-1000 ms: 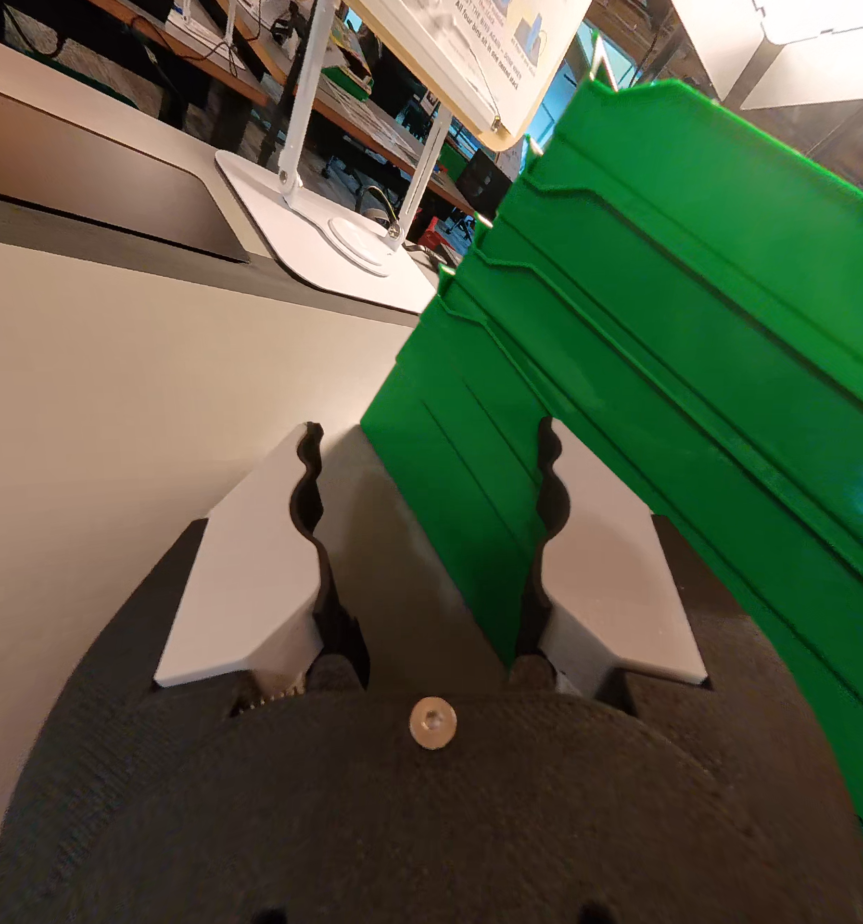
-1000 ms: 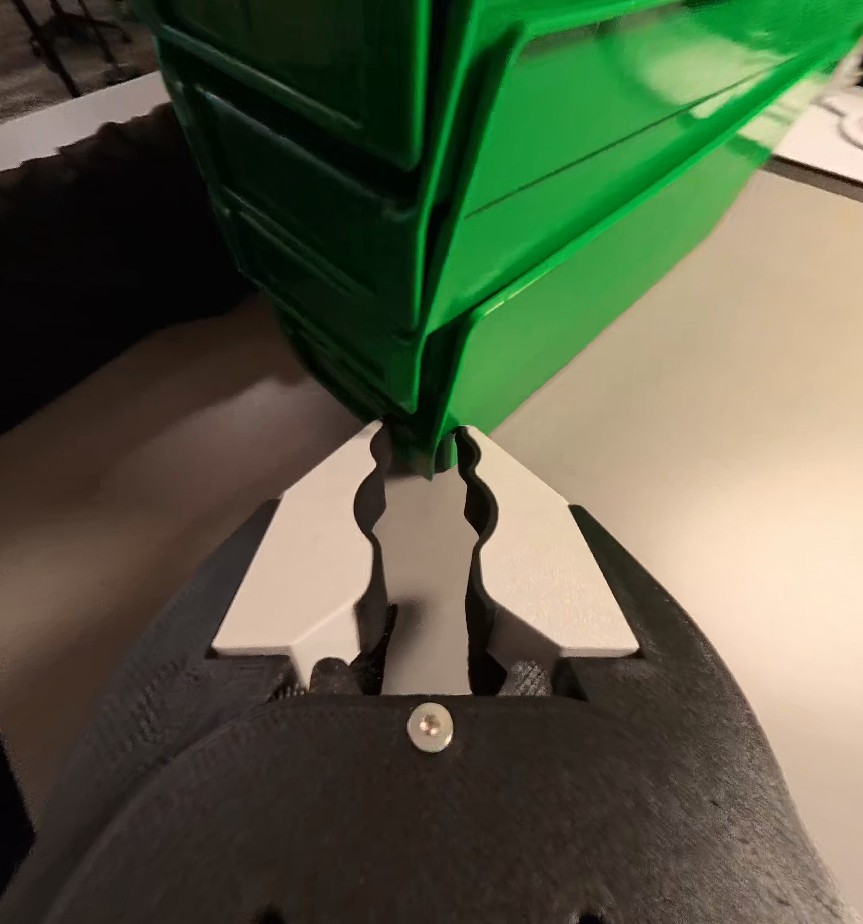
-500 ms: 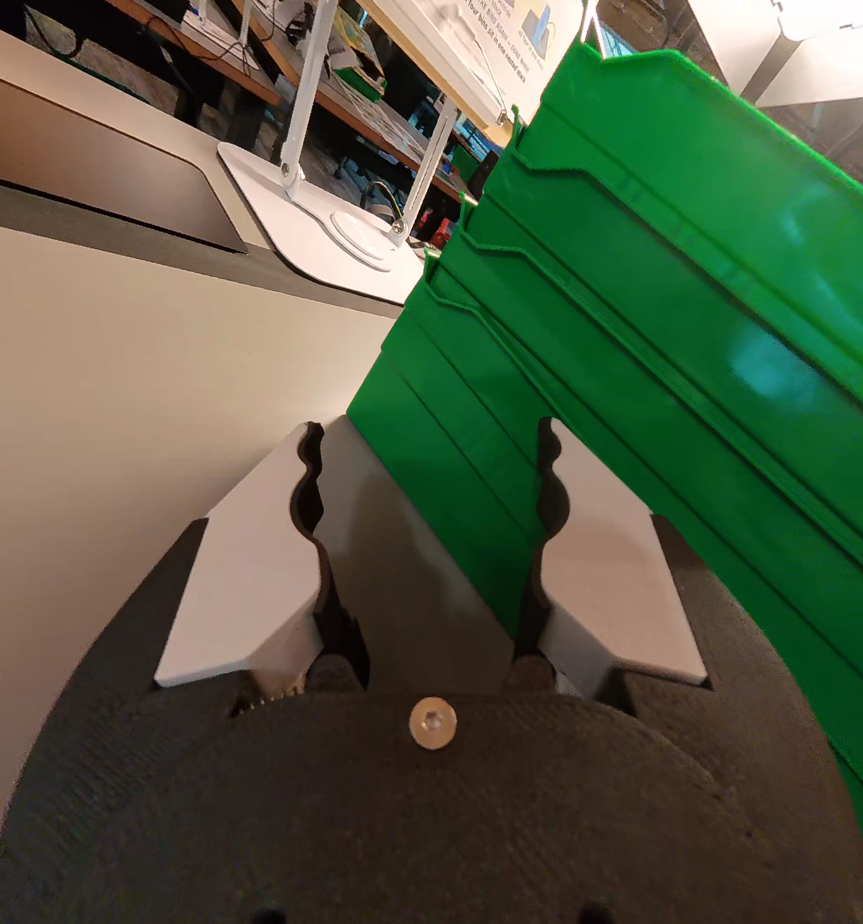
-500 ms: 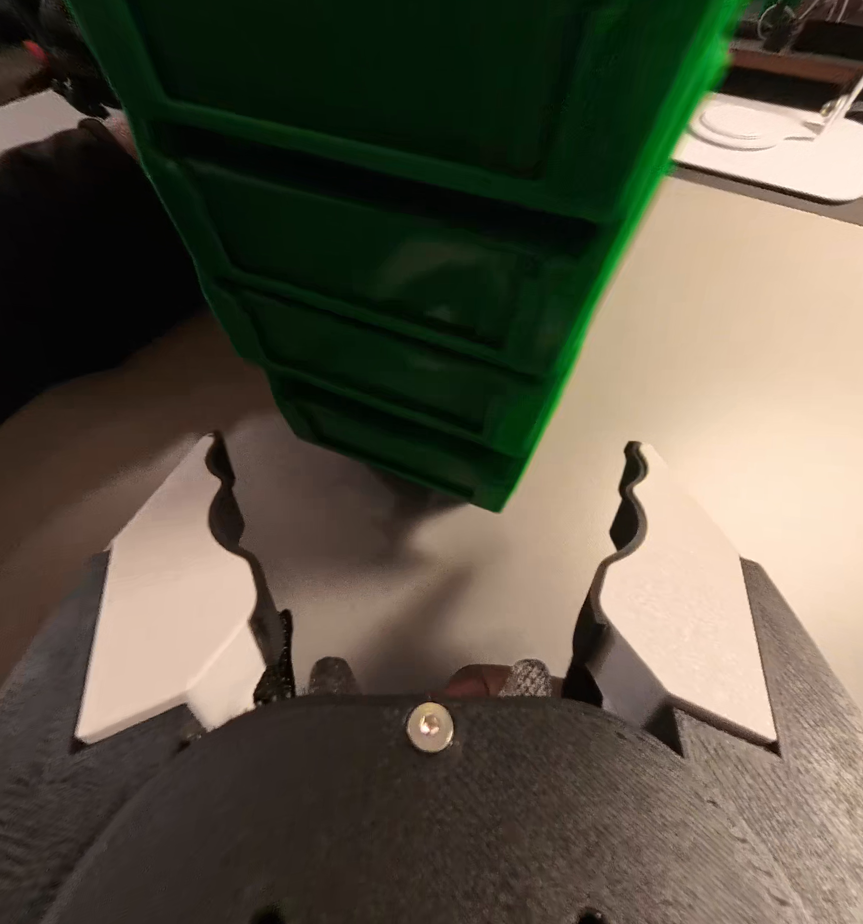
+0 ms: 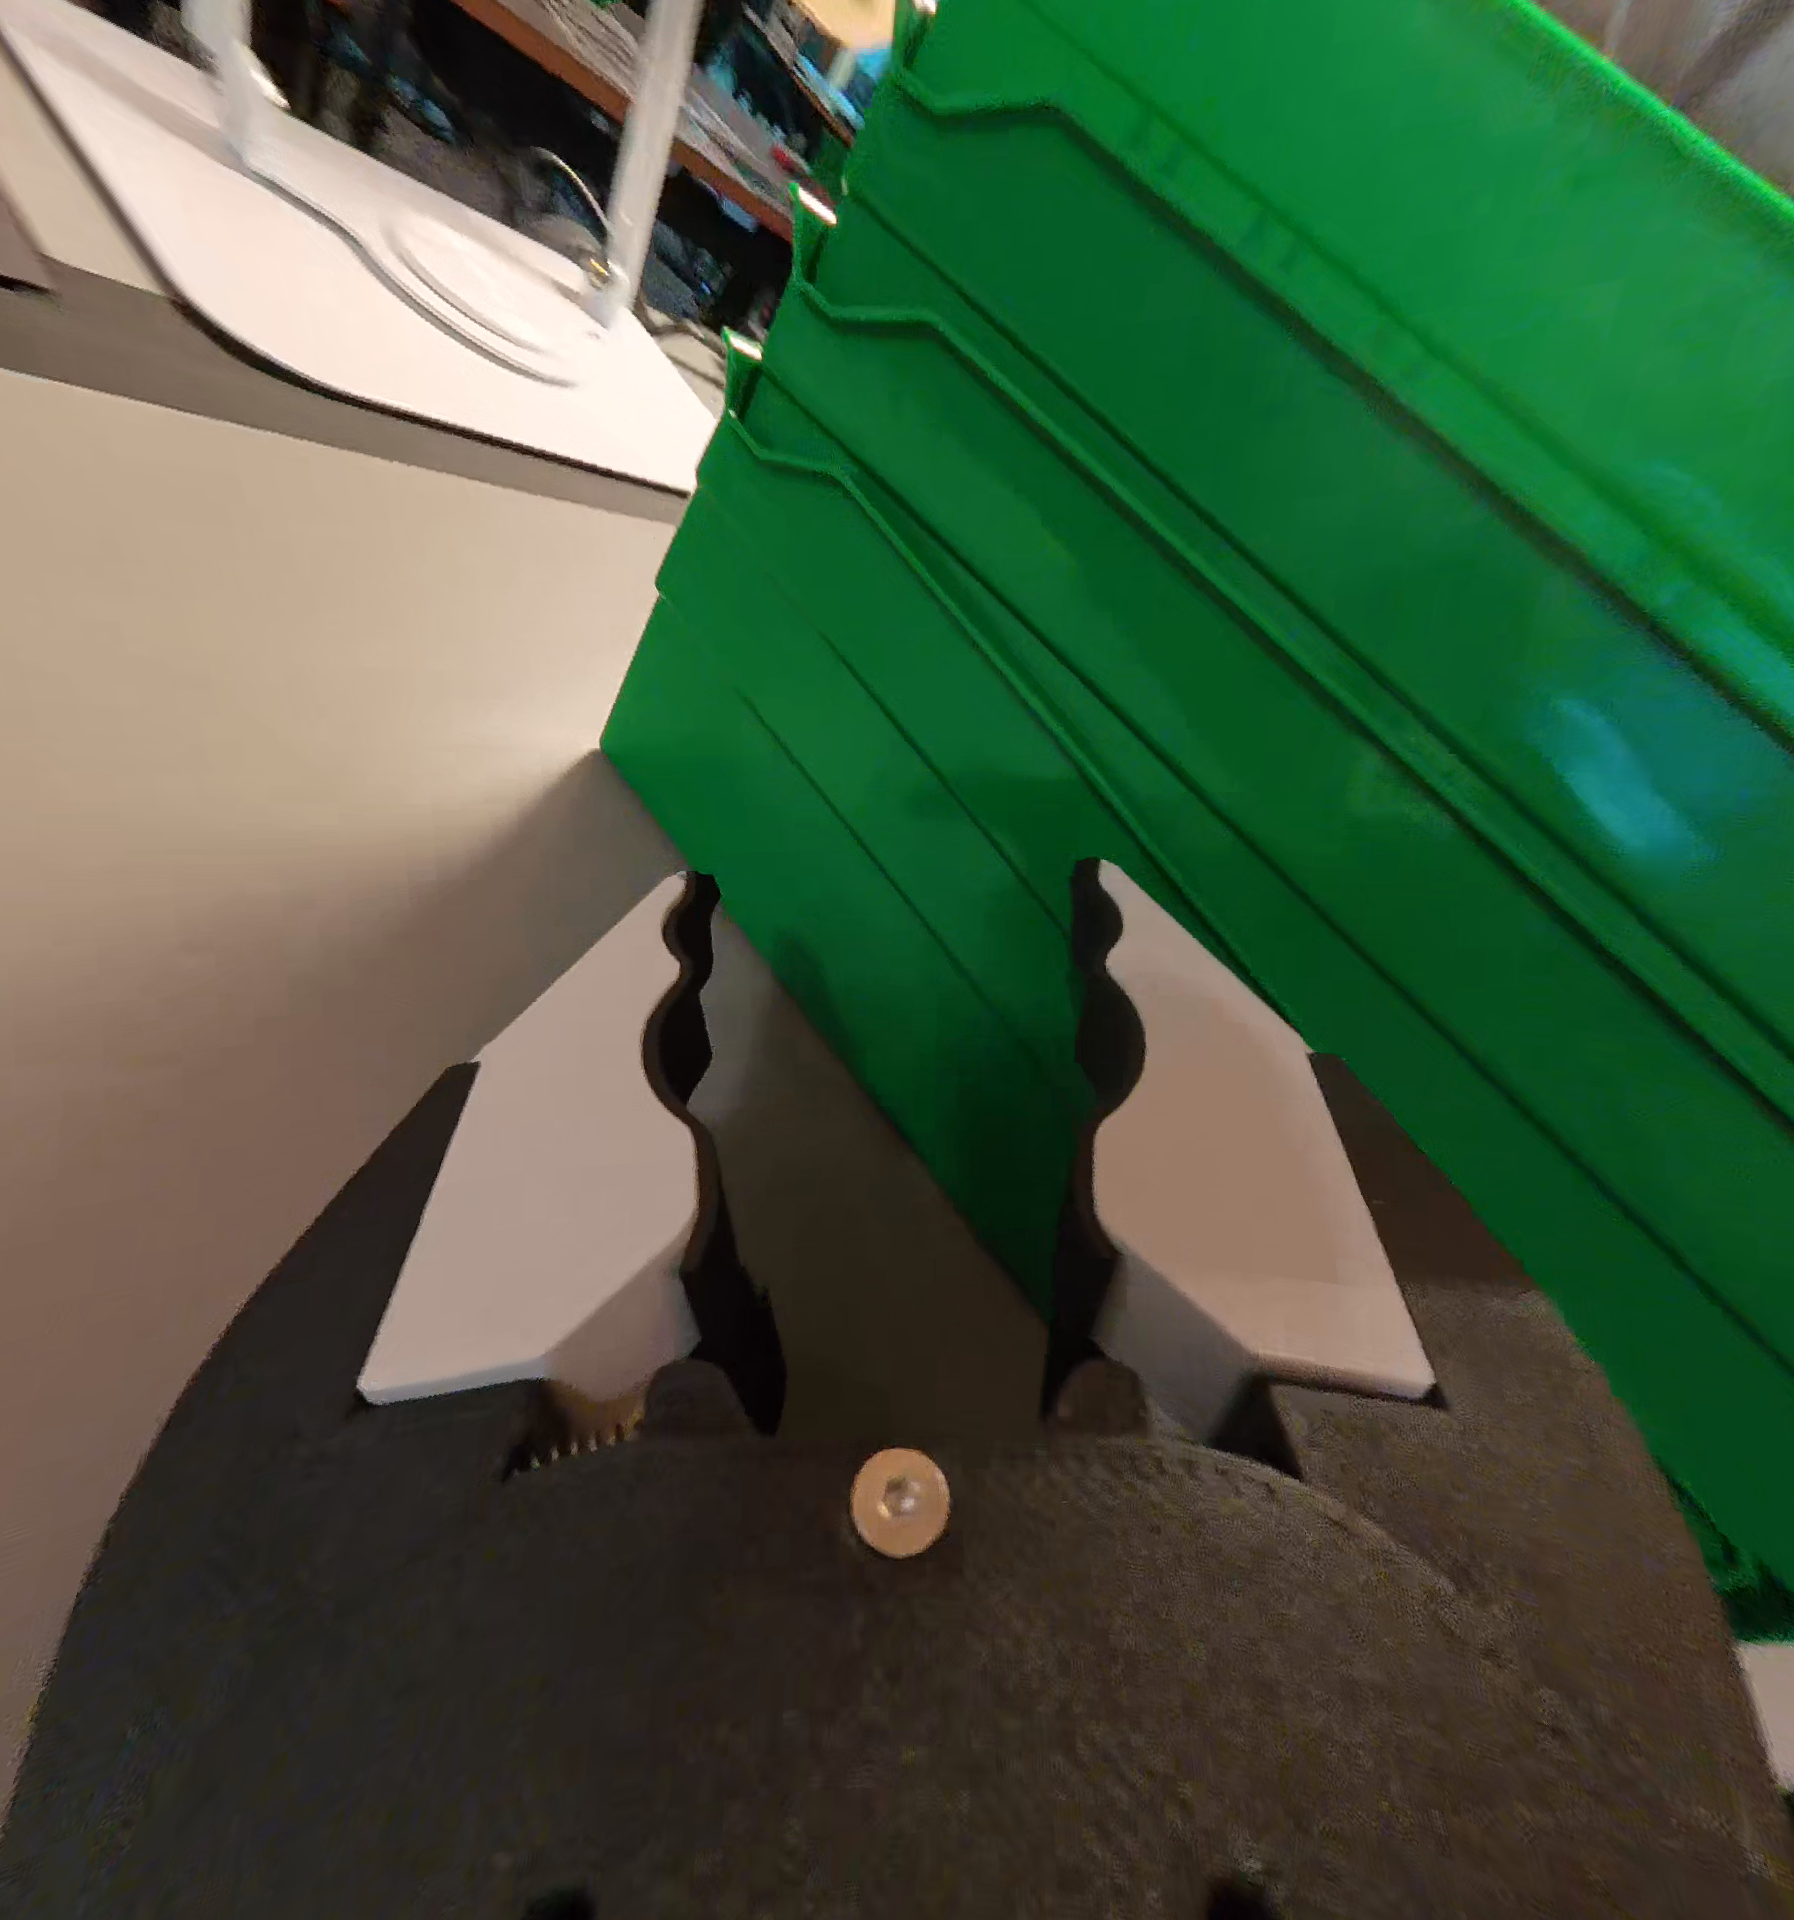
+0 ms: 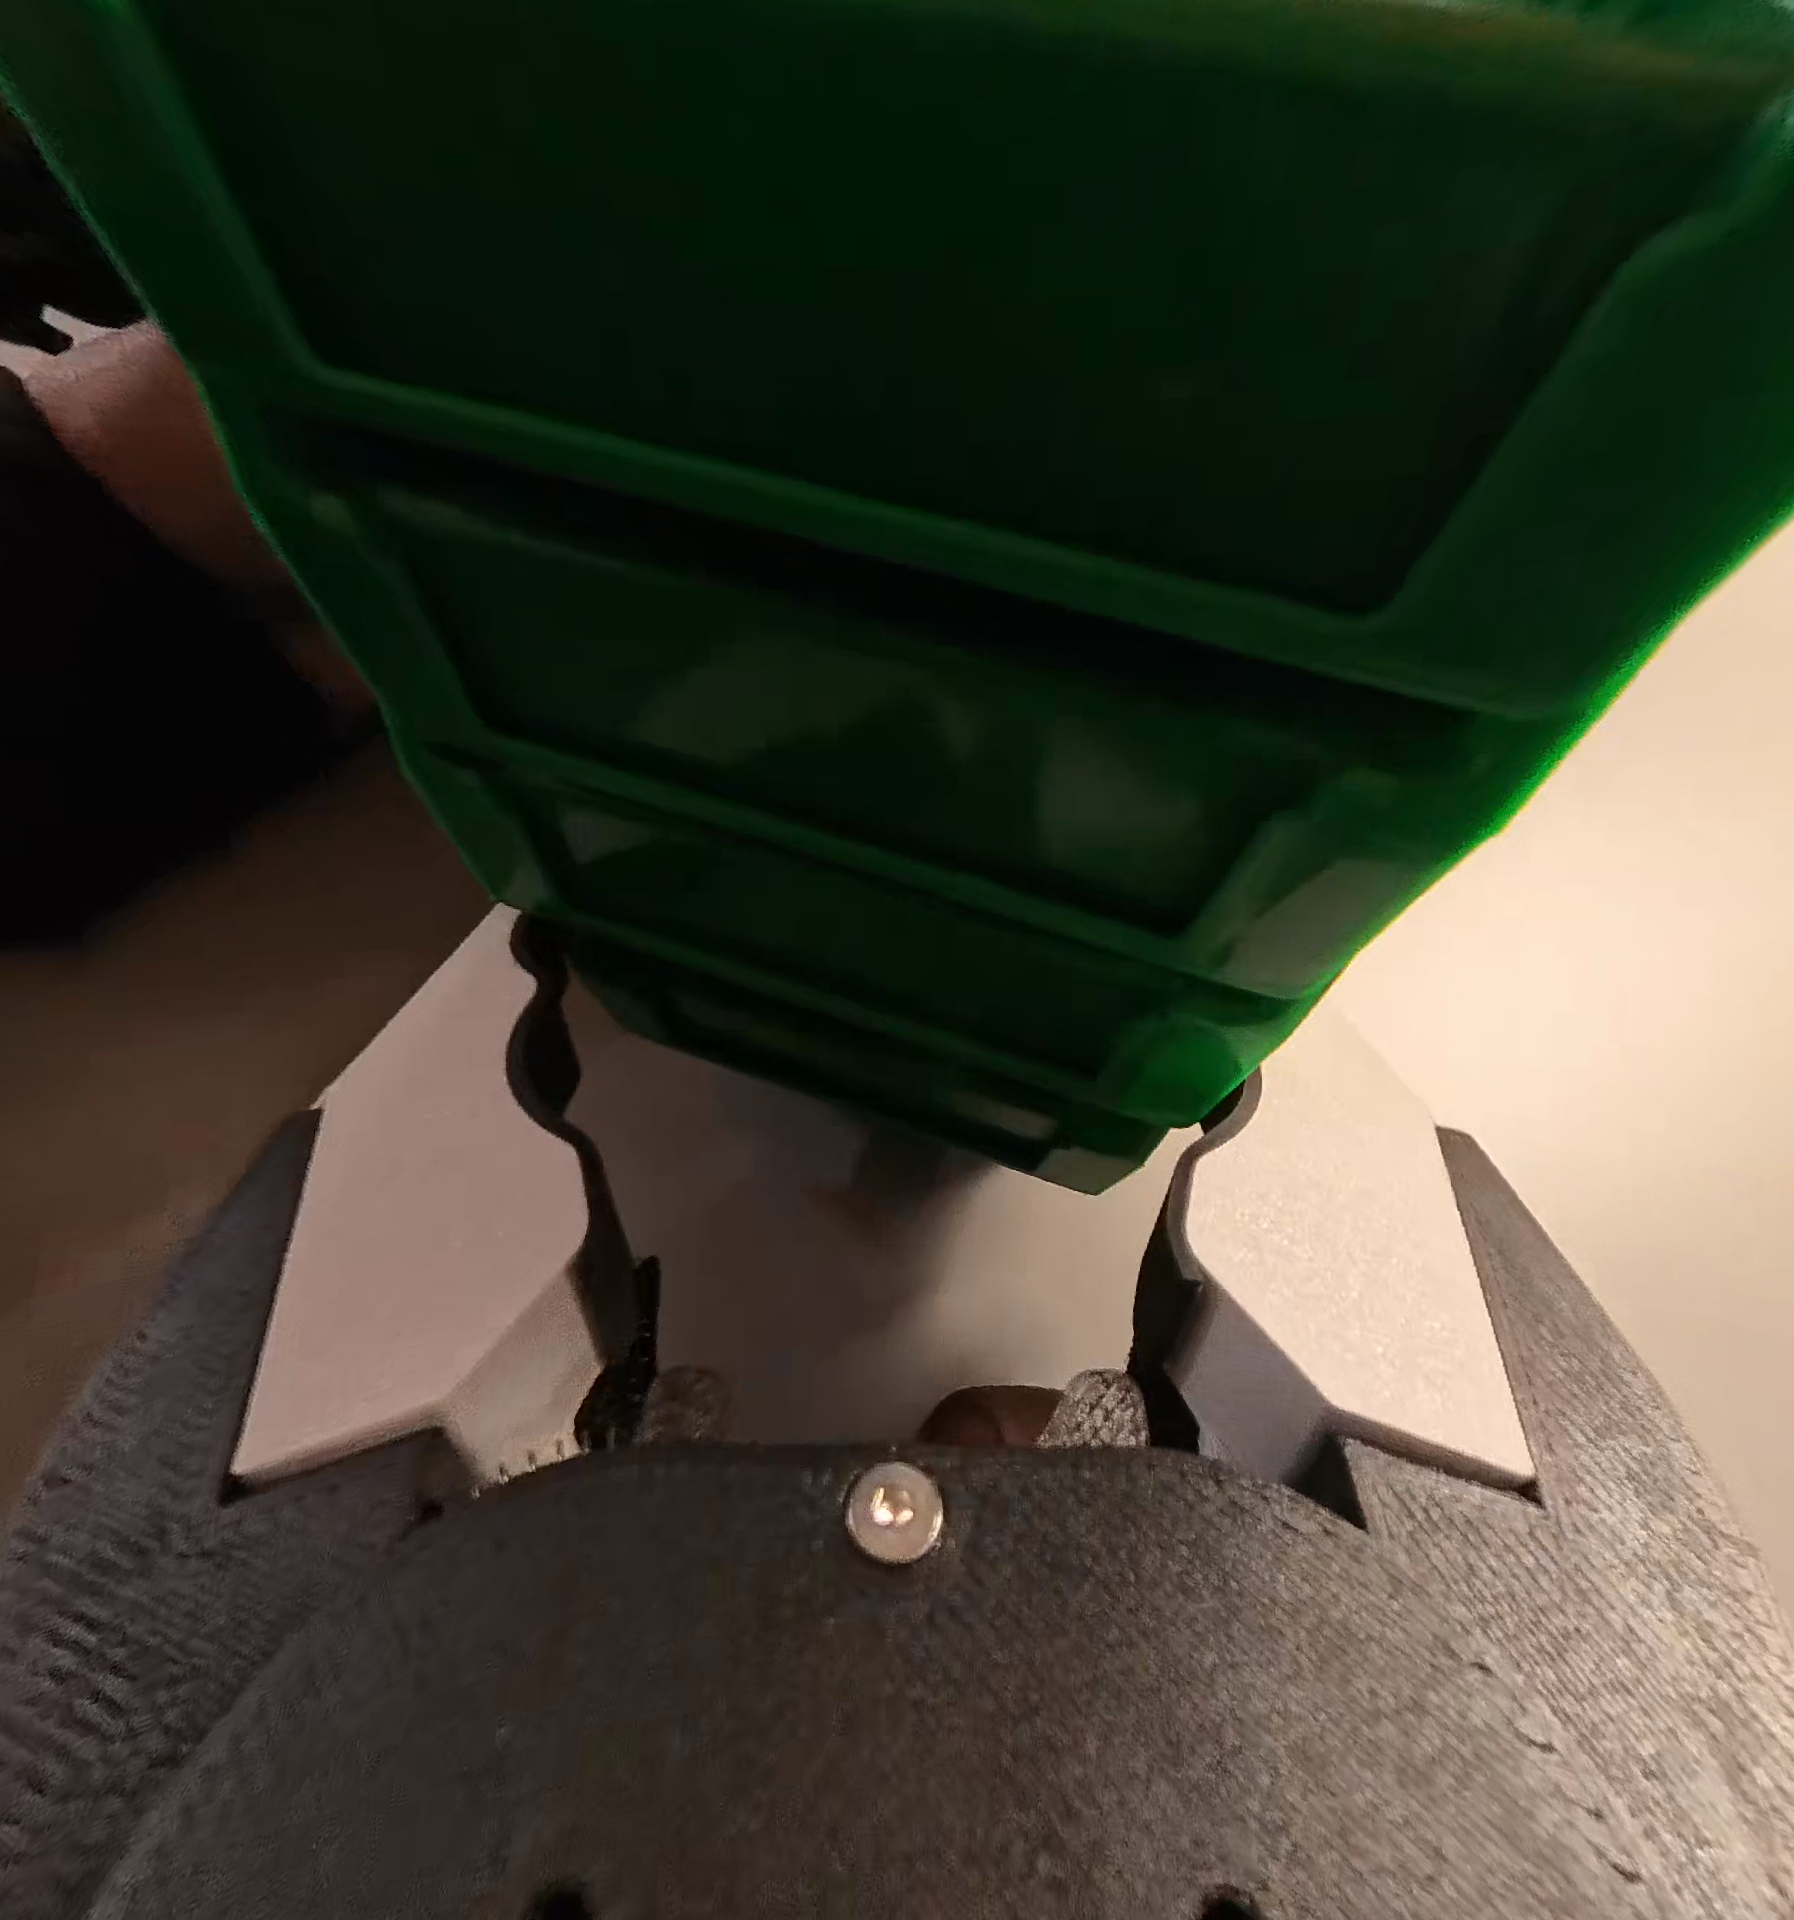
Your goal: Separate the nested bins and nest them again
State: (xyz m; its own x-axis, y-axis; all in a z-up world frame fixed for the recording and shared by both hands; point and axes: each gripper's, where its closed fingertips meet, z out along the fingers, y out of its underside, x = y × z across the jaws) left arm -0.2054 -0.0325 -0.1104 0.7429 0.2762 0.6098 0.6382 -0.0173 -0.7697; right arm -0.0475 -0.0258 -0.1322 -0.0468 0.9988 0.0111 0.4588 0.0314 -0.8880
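Here, a stack of nested green bins (image 5: 1288, 582) standing on the pale desk (image 5: 249, 727), filling the right half of the left wrist view and the top of the right wrist view. Left claw (image 5: 888, 883) partly open at the stack's lower side wall, the bottom bin's edge lying between the two white fingers (image 5: 560, 1195); no firm pinch visible, a gap showing beside the left pad. Right claw (image 6: 872, 1029) spread wide around the narrow end of the bottom bin, the tips close to its corners; cannot tell whether the pads press. White lamp base (image 5: 373, 270) farther back on the desk. Dark sleeve (image 6: 72, 675) at the left of the right wrist view.
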